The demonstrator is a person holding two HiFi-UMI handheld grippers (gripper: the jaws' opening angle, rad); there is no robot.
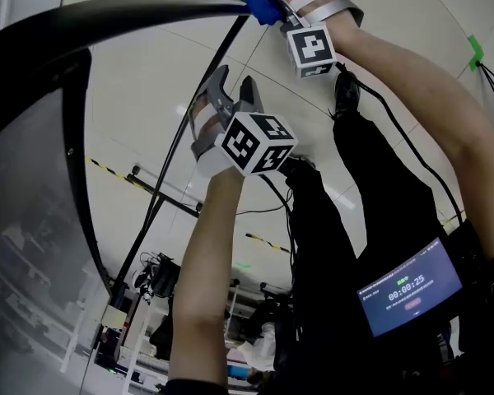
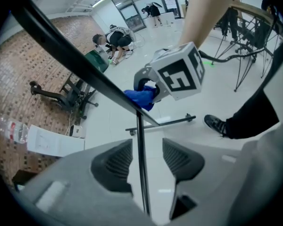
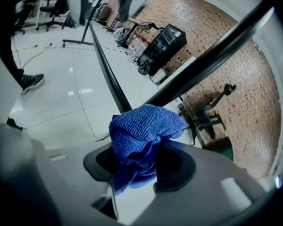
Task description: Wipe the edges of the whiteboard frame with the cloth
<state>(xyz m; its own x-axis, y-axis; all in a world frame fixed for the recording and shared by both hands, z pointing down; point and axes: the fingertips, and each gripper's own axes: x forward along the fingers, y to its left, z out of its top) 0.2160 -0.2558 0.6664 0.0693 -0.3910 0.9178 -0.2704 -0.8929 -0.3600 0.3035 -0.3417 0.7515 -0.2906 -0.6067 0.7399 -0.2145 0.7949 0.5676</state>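
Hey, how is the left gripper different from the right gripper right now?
The right gripper is clamped on a bunched blue cloth; the left gripper holds nothing. The left gripper's jaws stand apart with a thin black bar running between them, while the right gripper's jaws are filled by the cloth. In the head view the right gripper is at the whiteboard frame corner; the left gripper sits lower in the picture. Both carry a marker cube.

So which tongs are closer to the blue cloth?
Right. The right tongs are clamped on the blue cloth itself; the left tongs stay apart from it, with the cloth ahead of them.
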